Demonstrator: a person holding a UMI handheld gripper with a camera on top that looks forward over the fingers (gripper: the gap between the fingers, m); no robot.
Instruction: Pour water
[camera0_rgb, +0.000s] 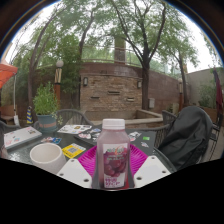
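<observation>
A plastic bottle with a white cap and a red fruit label stands upright between my gripper's two fingers. The pink pads press against both of its sides, so I am shut on it. The bottle looks lifted above the table. A white cup sits on the table to the left of the fingers, with its open mouth facing up. A small yellow object lies between the cup and the bottle.
Papers or books lie on the table at the left and more items beyond the bottle. A black chair or bag stands to the right. A potted plant, a brick building and trees lie beyond.
</observation>
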